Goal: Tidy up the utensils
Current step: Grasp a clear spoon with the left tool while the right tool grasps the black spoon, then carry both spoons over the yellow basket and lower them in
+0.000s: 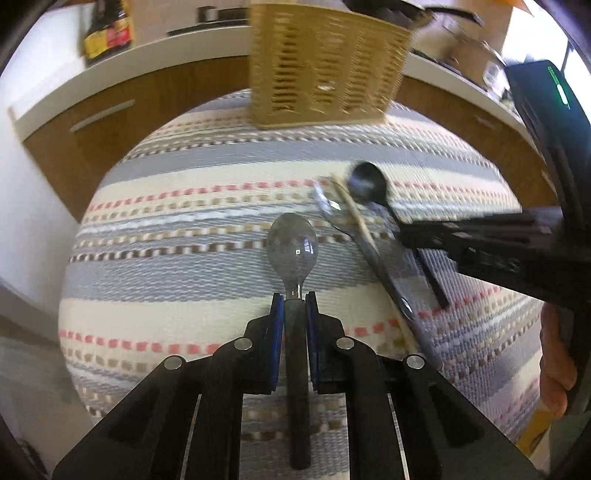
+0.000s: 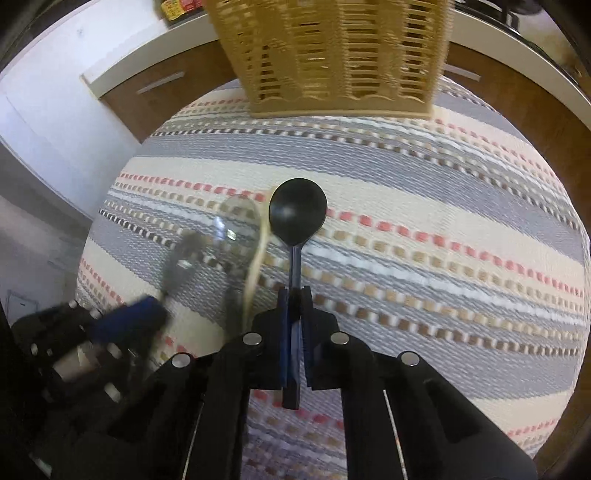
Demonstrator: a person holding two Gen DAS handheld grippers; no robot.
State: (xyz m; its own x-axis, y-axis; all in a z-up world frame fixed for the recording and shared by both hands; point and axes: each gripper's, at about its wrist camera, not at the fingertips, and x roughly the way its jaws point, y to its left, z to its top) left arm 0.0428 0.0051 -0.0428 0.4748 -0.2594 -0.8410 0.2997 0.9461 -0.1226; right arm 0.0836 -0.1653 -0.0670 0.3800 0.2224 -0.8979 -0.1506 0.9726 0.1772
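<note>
My left gripper (image 1: 294, 297) is shut on a grey translucent spoon (image 1: 292, 245), bowl pointing forward, above the striped mat (image 1: 184, 288). My right gripper (image 2: 294, 291) is shut on a black spoon (image 2: 297, 214); it also shows in the left wrist view (image 1: 369, 184). A clear spoon (image 2: 236, 221) and a wooden stick (image 2: 256, 258) lie on the mat left of the black spoon. In the left wrist view a wooden stick (image 1: 354, 214) and a dark-handled utensil (image 1: 388, 280) lie crossed on the mat. A tan wicker basket (image 1: 325, 62) stands at the mat's far edge, also in the right wrist view (image 2: 332, 55).
A wooden cabinet with a white counter (image 1: 110, 74) runs behind the mat. A dark sauce bottle (image 1: 107, 33) stands on the counter at the left. Pots and pans (image 1: 461, 37) sit at the back right. The left gripper shows blurred at the right wrist view's lower left (image 2: 122, 325).
</note>
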